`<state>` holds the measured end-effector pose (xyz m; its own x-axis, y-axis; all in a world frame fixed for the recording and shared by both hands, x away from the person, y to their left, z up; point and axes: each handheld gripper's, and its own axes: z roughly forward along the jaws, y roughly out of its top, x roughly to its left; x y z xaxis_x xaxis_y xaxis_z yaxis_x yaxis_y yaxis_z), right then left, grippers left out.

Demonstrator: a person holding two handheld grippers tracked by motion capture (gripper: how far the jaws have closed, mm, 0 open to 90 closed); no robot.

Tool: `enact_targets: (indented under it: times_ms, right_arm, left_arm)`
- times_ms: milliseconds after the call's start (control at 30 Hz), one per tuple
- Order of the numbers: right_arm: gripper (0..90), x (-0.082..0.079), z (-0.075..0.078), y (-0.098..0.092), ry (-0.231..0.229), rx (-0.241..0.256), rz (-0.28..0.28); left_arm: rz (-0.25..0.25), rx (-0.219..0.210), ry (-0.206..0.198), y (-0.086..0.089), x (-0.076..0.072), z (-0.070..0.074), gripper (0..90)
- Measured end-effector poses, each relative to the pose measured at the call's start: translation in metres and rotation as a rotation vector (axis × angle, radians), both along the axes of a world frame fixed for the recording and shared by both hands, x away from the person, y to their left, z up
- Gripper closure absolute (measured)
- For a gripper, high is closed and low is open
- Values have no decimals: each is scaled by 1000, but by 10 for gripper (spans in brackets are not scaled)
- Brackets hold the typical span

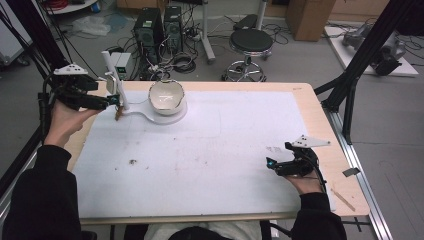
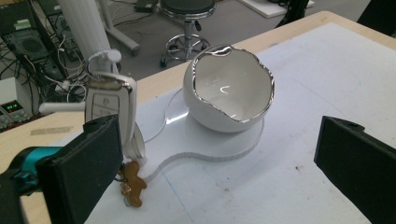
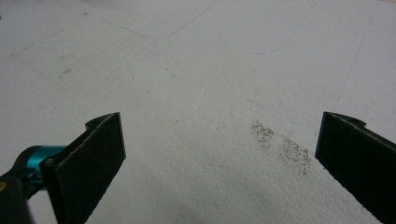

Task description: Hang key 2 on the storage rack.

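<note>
This is a lab or technical workroom. A light wooden bench [image 1: 320,130] covered with a white foam sheet [image 1: 210,150] stands on a bare grey floor [image 1: 390,130]. Beyond the left hand-held gripper [image 1: 114,99], two black computer towers [image 1: 160,27] sit on the floor among tangled black cables [image 1: 182,62], with a round black stool on a chrome base [image 1: 251,42] near them. Black metal frame struts [image 1: 370,45] rise beyond the right hand-held gripper [image 1: 271,164], past the bench edge.
</note>
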<state>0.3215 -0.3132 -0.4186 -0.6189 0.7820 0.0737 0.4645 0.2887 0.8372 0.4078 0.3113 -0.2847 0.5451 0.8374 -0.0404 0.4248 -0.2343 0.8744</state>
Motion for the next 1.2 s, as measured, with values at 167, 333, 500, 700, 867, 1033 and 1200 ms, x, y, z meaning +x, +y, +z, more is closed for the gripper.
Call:
enact_targets:
  times_ms: [167,333,500,700,867,1033,1200]
  right_arm:
    - [5,0,0,0,-2,1,-1]
    - [5,1,-1,0,-1,-4,5]
    - [5,1,-1,2,0,-5,12]
    - [5,-1,0,2,3,-1,10]
    - [6,-1,0,2,2,-3,13]
    - [5,-1,0,2,2,-3,13]
    - [6,-1,0,2,2,-5,14]
  left_arm:
    - [6,-9,-3,3,-7,-9,17]
    - [23,-25,-31,4,-17,-18,17]
    - [16,-24,-33,1,-24,-26,17]
    - [12,-24,-30,-1,-34,-37,17]
    - [8,-36,-10,-3,-42,-51,17]
    - [14,-42,-1,-5,-49,-64,17]
    - [26,-54,28,-3,-57,-82,17]
